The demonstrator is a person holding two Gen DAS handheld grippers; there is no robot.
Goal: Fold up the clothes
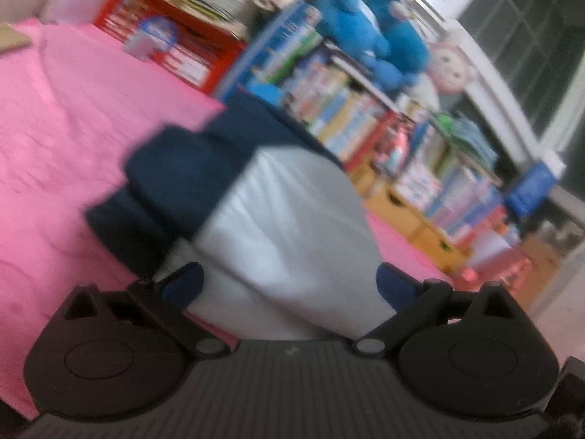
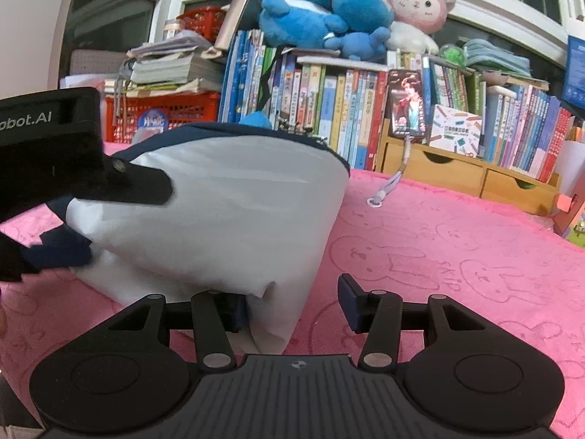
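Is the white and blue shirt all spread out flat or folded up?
Folded up. The shirt sits bunched in thick layers on the pink cloth, its navy sleeve tucked over.

pink bunny-print cloth [image 2: 457, 256] covers the table; far side: rows of books [image 2: 329, 102], red crate [image 2: 164, 109], wooden drawers [image 2: 457, 172], blue [image 2: 321, 11] and pink plush toys [image 2: 416, 11] on top.

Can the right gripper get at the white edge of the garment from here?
Probably yes. The right gripper is open, and the garment has its white fold already lying between the fingers, with nothing else on the pink cloth blocking.
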